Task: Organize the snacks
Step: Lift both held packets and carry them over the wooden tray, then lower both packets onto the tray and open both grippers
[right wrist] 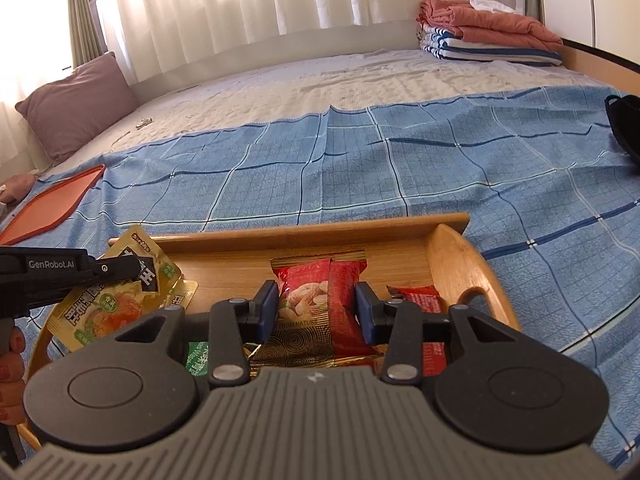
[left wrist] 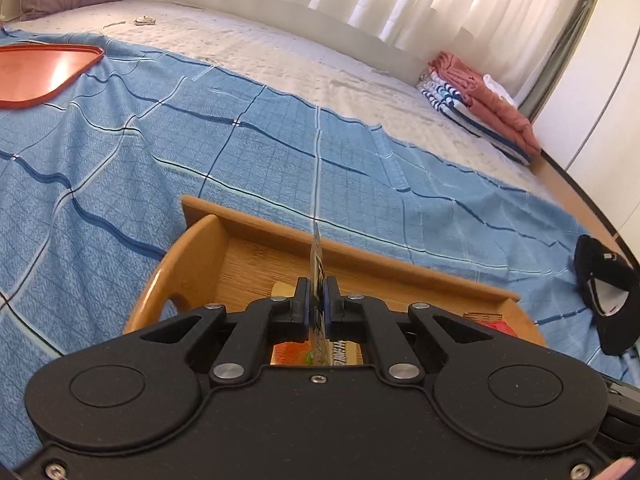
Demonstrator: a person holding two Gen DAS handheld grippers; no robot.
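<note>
A wooden tray (left wrist: 280, 228) (right wrist: 304, 232) with cut-out handles sits on a blue checked cloth on the bed. My left gripper (left wrist: 317, 286) (right wrist: 136, 270) is shut on a flat yellow-green snack packet (left wrist: 316, 256) (right wrist: 120, 308). That packet shows edge-on in the left wrist view and hangs over the tray's left end. My right gripper (right wrist: 316, 296) is shut on a red peanut packet (right wrist: 308, 280) above the tray's middle, with a pad pressing on each side. A second red packet (right wrist: 420, 298) lies in the tray to the right, and a small green packet (right wrist: 199, 356) lies low on the left.
An orange plastic tray (left wrist: 40, 72) (right wrist: 52, 208) lies on the cloth far left. Folded clothes (left wrist: 480, 108) (right wrist: 488, 28) are stacked at the bed's far right corner. A black cap (left wrist: 604, 292) (right wrist: 624, 120) rests right of the wooden tray. A purple pillow (right wrist: 76, 96) leans by the curtain.
</note>
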